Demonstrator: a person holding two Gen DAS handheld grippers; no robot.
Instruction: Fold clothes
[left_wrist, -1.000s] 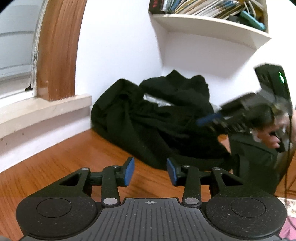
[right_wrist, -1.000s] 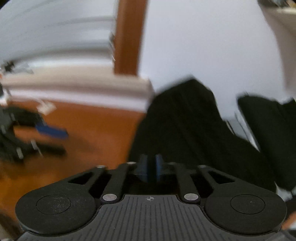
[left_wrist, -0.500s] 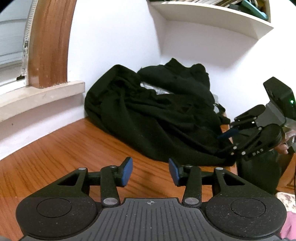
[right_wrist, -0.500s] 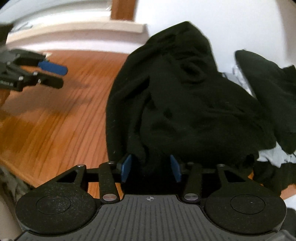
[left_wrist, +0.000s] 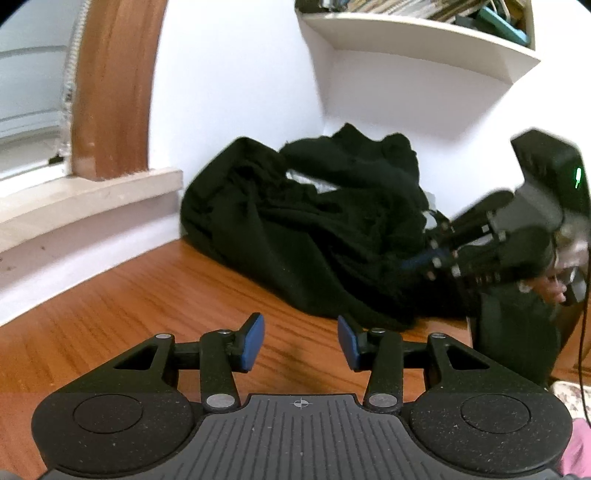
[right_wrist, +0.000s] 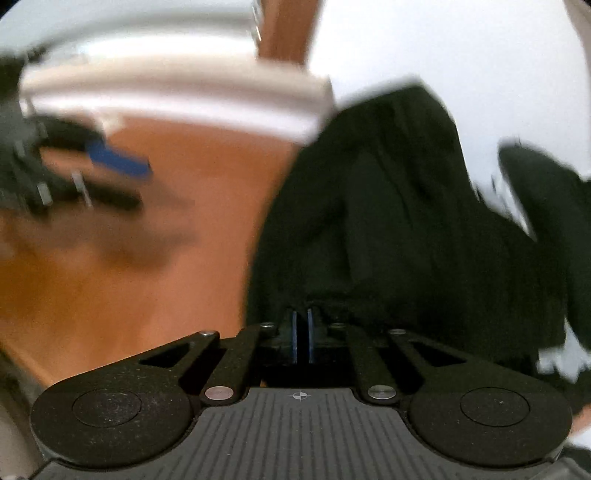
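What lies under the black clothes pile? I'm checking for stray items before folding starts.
The black clothes pile rests on the wooden floor against the white wall. A pale fabric peeks out between its folds. Anything beneath is covered.

Black clothes (left_wrist: 314, 236), reddish-brown wooden floor (left_wrist: 147, 295), white wall (left_wrist: 236, 74).

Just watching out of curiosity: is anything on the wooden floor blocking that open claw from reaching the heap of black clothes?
Nothing visible does. Only bare wooden floor lies between the left claw, jaws apart and empty, and the crumpled black clothes pile against the white wall.
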